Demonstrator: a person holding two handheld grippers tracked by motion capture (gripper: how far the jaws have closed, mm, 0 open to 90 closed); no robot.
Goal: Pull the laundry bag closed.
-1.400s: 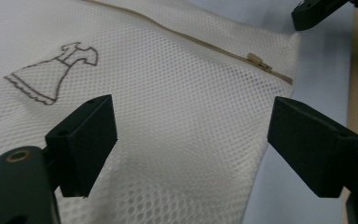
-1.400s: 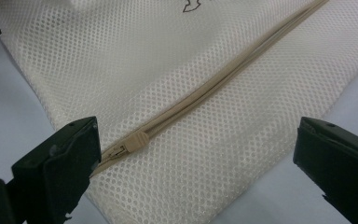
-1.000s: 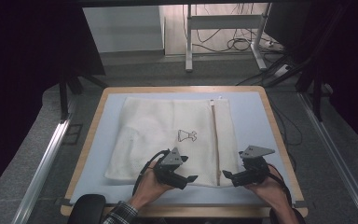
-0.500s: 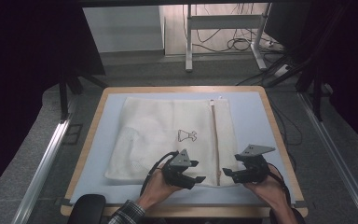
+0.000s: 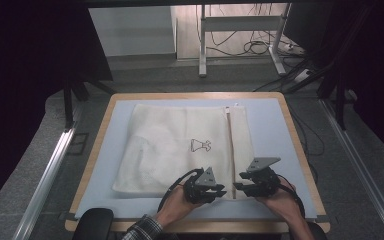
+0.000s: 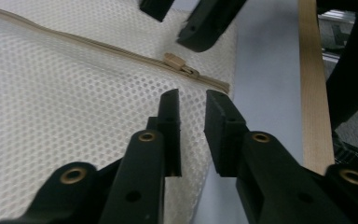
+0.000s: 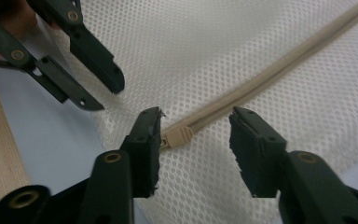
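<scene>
Both grippers, left gripper (image 5: 219, 191) and right gripper (image 5: 240, 186), have just been closing at the near end of the mesh bag (image 5: 180, 150) on the worktop (image 5: 280, 125), jaws still apart, gripping nothing. The right brackets the zipper pull (image 7: 177, 136); pinching it looks next.

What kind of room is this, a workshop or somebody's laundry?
Probably a lab or workshop: a wood-rimmed table with a mesh laundry bag, bare cables on the floor behind, and a metal desk frame.
</scene>
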